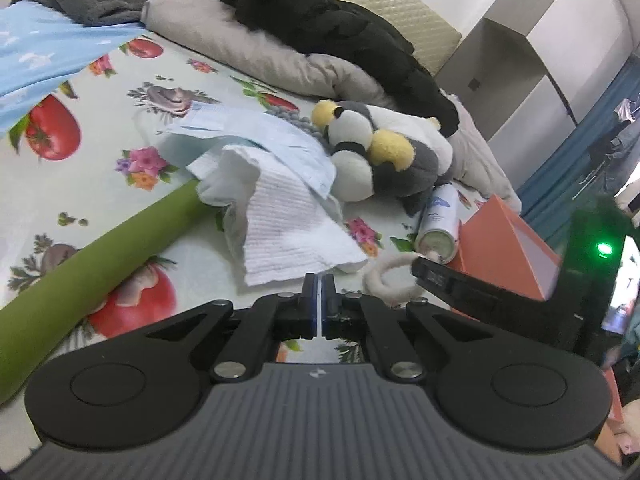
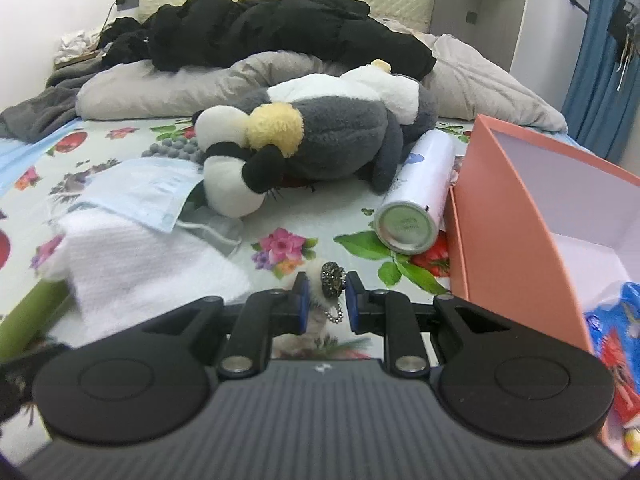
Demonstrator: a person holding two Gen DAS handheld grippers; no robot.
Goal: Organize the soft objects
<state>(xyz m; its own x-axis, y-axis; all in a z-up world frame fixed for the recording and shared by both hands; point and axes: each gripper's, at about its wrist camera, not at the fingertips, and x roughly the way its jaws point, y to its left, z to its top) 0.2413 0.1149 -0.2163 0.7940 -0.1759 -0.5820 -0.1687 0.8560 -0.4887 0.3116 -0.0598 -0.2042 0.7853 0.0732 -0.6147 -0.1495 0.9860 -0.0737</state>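
Note:
A grey, white and yellow plush toy lies on the fruit-print bedsheet. A white cloth and a pale blue face mask lie in front of it. A fluffy white hair tie with a dark beaded charm lies near the orange box. My left gripper is shut and empty, just before the white cloth. My right gripper has its jaws closed around the hair tie; its body also shows in the left wrist view.
A white spray can lies beside the box. A green roll lies at the left. Grey pillows and black clothing fill the bed's far side. A colourful packet lies in the box.

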